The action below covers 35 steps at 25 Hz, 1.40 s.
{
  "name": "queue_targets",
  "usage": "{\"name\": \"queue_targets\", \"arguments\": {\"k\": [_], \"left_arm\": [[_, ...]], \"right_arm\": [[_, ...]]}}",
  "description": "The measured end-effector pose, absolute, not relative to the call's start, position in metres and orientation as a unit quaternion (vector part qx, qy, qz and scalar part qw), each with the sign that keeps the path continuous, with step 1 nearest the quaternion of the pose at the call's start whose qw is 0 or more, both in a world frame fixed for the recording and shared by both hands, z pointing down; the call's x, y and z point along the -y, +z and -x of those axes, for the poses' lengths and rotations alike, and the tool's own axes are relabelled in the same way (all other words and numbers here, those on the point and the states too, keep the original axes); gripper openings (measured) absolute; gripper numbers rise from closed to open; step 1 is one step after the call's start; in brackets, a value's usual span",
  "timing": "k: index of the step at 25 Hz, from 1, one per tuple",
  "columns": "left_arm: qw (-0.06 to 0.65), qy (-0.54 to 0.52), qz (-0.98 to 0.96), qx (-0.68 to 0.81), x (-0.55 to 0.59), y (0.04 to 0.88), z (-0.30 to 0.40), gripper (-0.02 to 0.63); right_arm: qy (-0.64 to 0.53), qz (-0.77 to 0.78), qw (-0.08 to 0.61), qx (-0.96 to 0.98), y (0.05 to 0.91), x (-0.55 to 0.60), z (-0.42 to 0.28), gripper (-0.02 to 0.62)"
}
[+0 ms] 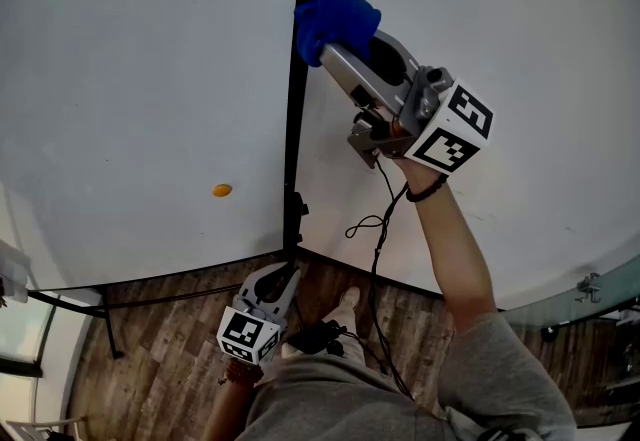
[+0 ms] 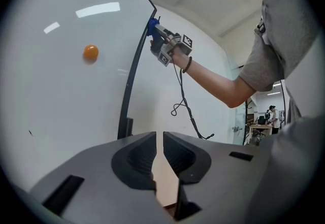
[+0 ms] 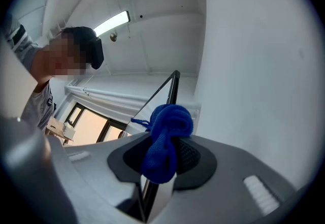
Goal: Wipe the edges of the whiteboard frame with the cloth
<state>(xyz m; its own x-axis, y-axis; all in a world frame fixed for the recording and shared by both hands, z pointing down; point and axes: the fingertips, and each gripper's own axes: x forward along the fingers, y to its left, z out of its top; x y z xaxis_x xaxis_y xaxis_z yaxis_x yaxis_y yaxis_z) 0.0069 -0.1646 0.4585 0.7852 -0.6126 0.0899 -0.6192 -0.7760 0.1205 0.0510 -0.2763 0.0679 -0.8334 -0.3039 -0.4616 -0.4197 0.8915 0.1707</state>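
A bunched blue cloth (image 1: 333, 15) presses against the black vertical edge of the whiteboard frame (image 1: 296, 99), high up. My right gripper (image 1: 340, 44) is shut on this cloth (image 3: 165, 139), which bulges out between the jaws, with the frame edge (image 3: 174, 88) running just behind it. From the left gripper view the cloth (image 2: 153, 27) and right gripper (image 2: 158, 39) show small, up on the frame edge (image 2: 133, 73). My left gripper (image 1: 285, 281) hangs low near the frame's foot, away from the cloth; its jaws (image 2: 158, 154) stand nearly together with only a thin slit, holding nothing.
An orange round magnet (image 1: 221, 191) sticks to the white board (image 1: 140, 99) left of the frame edge. A black cable (image 1: 378, 229) dangles from the right gripper. Below are the wooden floor (image 1: 160, 359) and a black stand leg (image 1: 100, 304). A person's raised forearm (image 1: 450, 239) holds the right gripper.
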Motion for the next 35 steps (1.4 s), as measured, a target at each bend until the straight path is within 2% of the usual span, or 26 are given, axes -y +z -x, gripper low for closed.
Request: {"name": "queue_targets", "arguments": {"k": [18,28,35], "left_arm": [[0.076,0.016,-0.939,0.336,0.173,0.444,-0.008,0.048],[0.075,0.018,-0.940,0.332,0.156,0.490,0.001,0.048],[0.077,0.018,-0.940,0.333,0.157,0.485,0.000,0.048]], "right_arm": [[0.110,0.189,0.209,-0.953,0.070,0.280,-0.051,0.109],[0.090,0.197,0.202,-0.955,0.134,0.264,-0.043,0.109],[0.076,0.204,0.200,-0.955,0.140,0.265,-0.044,0.109]]}}
